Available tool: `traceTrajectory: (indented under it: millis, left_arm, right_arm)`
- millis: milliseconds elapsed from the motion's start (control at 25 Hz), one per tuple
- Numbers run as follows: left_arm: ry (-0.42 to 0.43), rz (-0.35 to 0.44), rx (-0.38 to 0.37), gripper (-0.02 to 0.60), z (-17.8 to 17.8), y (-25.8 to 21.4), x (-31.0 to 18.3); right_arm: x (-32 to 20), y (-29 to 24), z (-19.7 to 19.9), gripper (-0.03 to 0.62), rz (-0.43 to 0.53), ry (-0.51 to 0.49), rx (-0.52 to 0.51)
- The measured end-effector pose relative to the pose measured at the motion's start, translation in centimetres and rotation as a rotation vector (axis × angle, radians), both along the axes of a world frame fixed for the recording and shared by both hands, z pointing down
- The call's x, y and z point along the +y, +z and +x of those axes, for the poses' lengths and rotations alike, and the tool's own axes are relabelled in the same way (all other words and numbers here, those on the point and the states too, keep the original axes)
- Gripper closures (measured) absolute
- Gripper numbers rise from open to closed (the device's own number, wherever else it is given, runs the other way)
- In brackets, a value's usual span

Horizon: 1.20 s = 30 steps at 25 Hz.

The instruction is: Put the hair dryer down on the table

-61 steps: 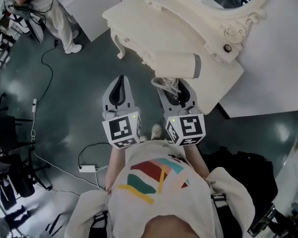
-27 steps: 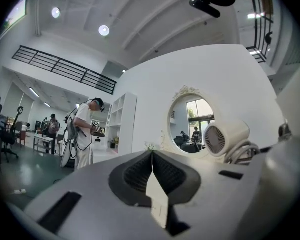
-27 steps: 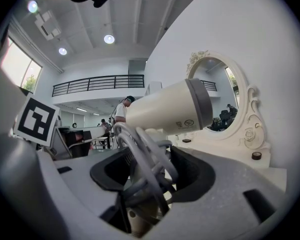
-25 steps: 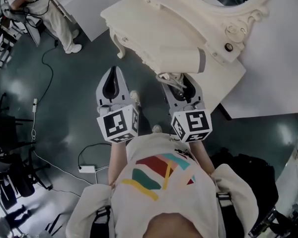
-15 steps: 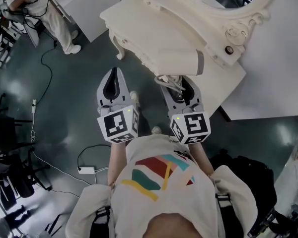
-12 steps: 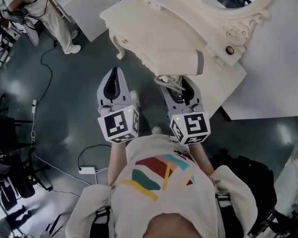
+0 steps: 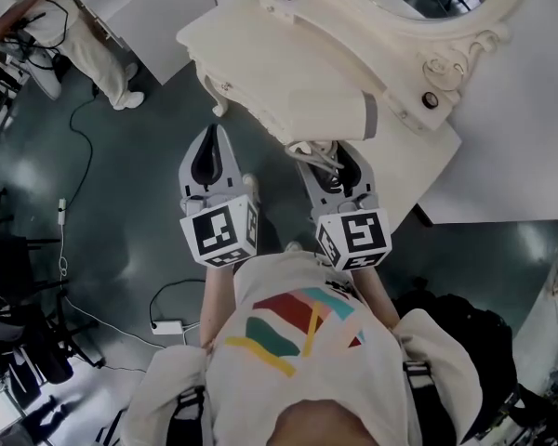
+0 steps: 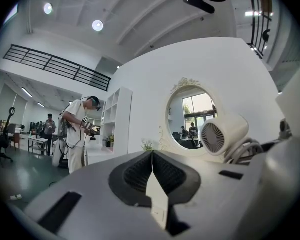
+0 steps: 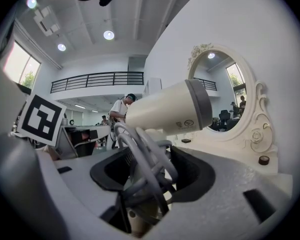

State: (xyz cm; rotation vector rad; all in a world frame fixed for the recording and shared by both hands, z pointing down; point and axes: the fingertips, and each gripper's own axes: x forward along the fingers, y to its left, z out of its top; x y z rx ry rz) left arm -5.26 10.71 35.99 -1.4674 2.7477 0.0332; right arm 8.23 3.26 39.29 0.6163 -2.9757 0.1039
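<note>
R gripper had its jaws set fairly wide and clamped on the handle of the cream hair dryer. The handle ran down btwn the pads, w/ the grey cord looped round it and bunched in the same gap. The dryer's barrel sat just above and ahead of the jaw tips, lying crosswise: grey-banded end to the right of the jaws, grille end to the left. In head view the barrel overlapped the near edge of the white dressing table; whether it touched the top couldn't be told. Beyond the jaws, on the tabletop, stood an oval mirror in a carved frame, w/ a small dark flat item near its base and a round dark knob on the frame's foot, right of the jaws

L gripper was alongside, left of the R one, jaws fully together, pads meeting in one thin line w/ nothing btwn them. In head view its tips were just short of the table's front, over dark floor. From its own camera the dryer's grille showed right of the jaws, mirror behind it. Far off left of the jaws a person in white stood holding some device
</note>
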Motion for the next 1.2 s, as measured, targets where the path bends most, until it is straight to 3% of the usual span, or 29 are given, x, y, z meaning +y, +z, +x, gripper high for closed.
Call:
traceTrajectory:
  millis: [240,520,1200]
  left_arm:
    - [0.031,-0.04,-0.013,0.575,-1.9,0.8,-3.4]
    - [0.059,-0.02,-0.004,0.575,-5.6,0.2,-7.1]
    - [0.153,-0.035,0.013,0.575,-18.9,-0.8,-15.8]
  right_arm:
    - [-2.7,-0.1,-2.2,0.379,0.006,0.028,-0.001]
    - [-6.2,0.0,-6.1,0.379,0.006,0.05,0.014]
    - [-14.7,-1.5,-18.2,0.379,-0.003,0.169,0.004]
